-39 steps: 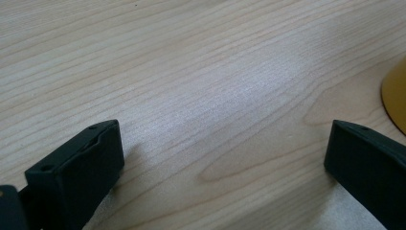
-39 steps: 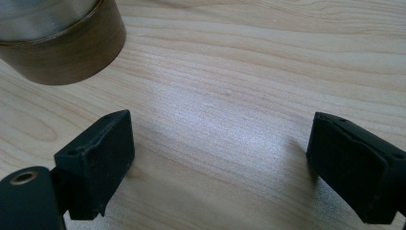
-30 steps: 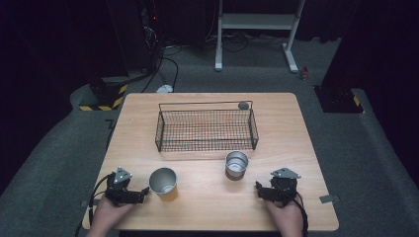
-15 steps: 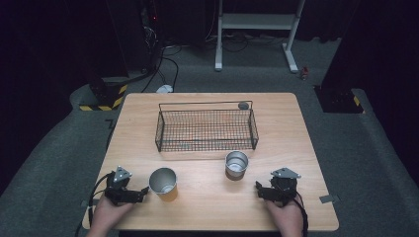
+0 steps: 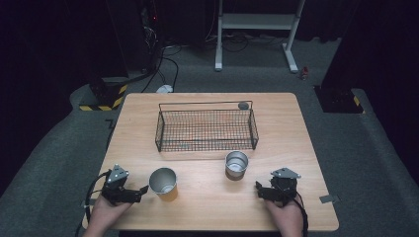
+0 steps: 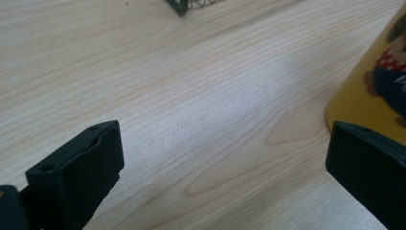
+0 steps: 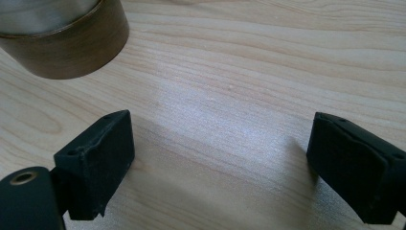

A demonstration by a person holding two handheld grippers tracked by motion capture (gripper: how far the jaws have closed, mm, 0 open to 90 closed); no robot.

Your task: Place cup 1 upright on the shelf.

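While parted, left tongs (image 5: 142, 190) beside cup (image 5: 163, 181)

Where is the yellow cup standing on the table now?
In the high view, the yellow cup stands near the table's front left, just right of the left gripper, in front of the wire basket.

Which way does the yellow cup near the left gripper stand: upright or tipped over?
Upright. The yellow cup rests on its base on the table, its open mouth facing up.
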